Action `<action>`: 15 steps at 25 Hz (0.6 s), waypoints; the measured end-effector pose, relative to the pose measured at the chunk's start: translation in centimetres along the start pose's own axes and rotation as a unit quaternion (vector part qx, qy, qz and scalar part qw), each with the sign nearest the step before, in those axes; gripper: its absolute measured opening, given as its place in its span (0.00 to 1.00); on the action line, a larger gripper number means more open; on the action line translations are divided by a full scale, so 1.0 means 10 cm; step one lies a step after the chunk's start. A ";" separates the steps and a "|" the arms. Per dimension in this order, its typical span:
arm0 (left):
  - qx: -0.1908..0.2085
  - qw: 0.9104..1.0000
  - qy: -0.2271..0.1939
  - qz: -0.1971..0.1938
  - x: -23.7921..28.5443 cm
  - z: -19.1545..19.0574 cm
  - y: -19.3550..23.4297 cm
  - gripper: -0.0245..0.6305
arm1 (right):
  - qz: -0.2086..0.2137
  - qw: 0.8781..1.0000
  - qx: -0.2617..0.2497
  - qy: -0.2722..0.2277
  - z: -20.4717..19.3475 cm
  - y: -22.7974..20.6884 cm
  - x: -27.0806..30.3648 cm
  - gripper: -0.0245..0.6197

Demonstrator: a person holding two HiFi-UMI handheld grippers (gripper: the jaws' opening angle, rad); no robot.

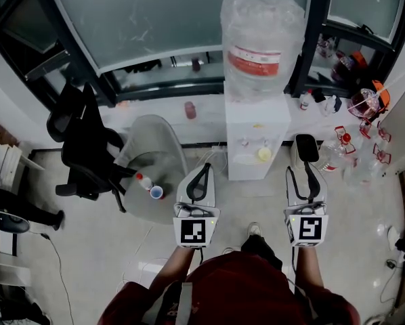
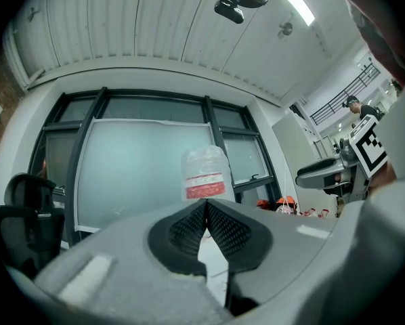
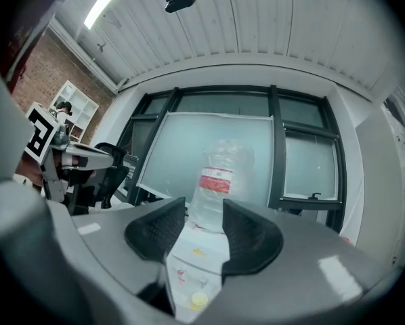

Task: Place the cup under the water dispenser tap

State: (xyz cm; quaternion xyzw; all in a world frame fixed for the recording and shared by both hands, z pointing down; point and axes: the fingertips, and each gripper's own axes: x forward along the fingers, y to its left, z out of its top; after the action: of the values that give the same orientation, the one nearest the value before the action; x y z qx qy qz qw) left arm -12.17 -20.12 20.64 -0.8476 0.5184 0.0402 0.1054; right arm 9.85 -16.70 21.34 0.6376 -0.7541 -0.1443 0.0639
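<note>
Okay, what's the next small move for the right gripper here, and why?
Probably just draw the right gripper back from the water dispenser. Its jaws stand apart with nothing between them, and the yellow cup already seems to sit in the bay beneath a tap, so no further placing looks needed. The left gripper is shut and empty.

The red label [image 1: 254, 61] on the water dispenser's [image 1: 255, 133] bottle [image 1: 262, 15] is illegible.

- Two grippers: left gripper [image 1: 204, 169], right gripper [image 1: 306, 147].
- One water dispenser [image 1: 257, 131].
- One large water jug [image 1: 260, 42].
- One yellow cup [image 1: 264, 154].
- One blue-rimmed cup [image 1: 157, 192].
- One small red-capped bottle [image 1: 143, 181].
- One pink bottle [image 1: 189, 110].
- One black office chair [image 1: 87, 147].
- One round grey worktop [image 1: 155, 141].
</note>
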 end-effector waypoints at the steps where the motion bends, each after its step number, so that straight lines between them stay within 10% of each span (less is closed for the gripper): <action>1: -0.001 1.000 0.001 0.000 0.00 0.00 0.00 0.05 | -0.002 1.000 0.003 -0.001 0.00 0.00 -0.01 0.28; 6: -0.004 1.000 -0.002 -0.002 -0.01 0.02 -0.04 0.05 | -0.015 1.000 0.013 -0.002 0.01 -0.04 -0.06 0.04; 15: -0.008 1.000 -0.001 0.000 -0.02 0.03 -0.05 0.05 | -0.012 1.000 0.022 0.003 0.03 -0.06 -0.04 0.04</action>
State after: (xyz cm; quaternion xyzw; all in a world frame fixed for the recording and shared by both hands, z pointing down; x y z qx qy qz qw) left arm -11.85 -19.66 20.47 -0.8482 0.5183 0.0456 0.0989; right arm 10.37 -16.30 20.89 0.6482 -0.7492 -0.1267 0.0502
